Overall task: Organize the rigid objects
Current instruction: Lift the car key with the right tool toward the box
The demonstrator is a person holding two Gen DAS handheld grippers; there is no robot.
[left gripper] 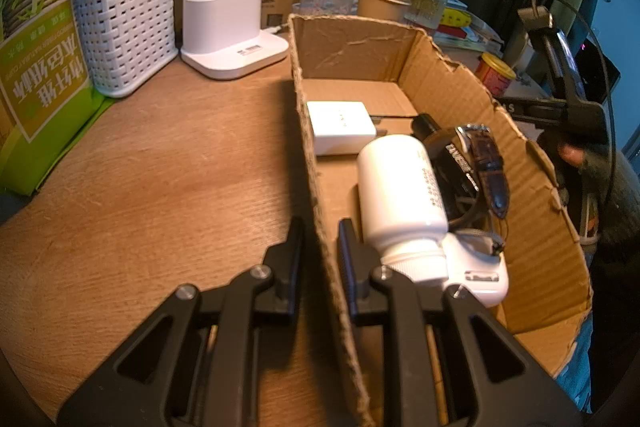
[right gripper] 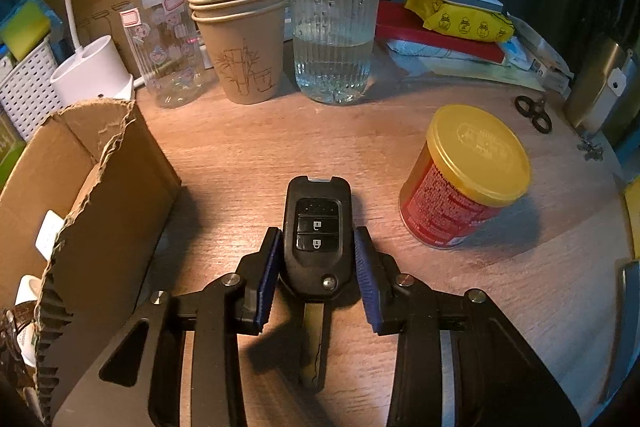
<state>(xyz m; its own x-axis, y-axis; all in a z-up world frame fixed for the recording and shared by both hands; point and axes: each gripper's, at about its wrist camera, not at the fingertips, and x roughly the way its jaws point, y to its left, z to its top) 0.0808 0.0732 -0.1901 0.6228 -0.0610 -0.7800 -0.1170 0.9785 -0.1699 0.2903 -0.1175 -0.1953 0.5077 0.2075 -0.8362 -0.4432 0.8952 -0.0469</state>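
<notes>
My left gripper (left gripper: 322, 243) is shut on the near left wall of the open cardboard box (left gripper: 352, 39), one finger outside and one inside. In the box lie a white bottle (left gripper: 400, 187), a white charger (left gripper: 340, 127), a watch with a dark strap (left gripper: 484, 159) and a white device (left gripper: 480, 271) under the bottle. In the right wrist view a black car key (right gripper: 318, 223) lies on the wooden table with its blade toward me. My right gripper (right gripper: 318, 255) is shut on the fob, its blue pads (right gripper: 270, 267) against both sides. The box (right gripper: 112, 179) stands to its left.
A red tin with a yellow lid (right gripper: 460, 183) stands right of the key. Behind are stacked paper cups (right gripper: 240, 39), a water bottle (right gripper: 332, 27), a clear printed cup (right gripper: 168, 59) and piled books (right gripper: 440, 35). A white basket (left gripper: 124, 35), lamp base (left gripper: 232, 35) and green package (left gripper: 36, 87) stand left.
</notes>
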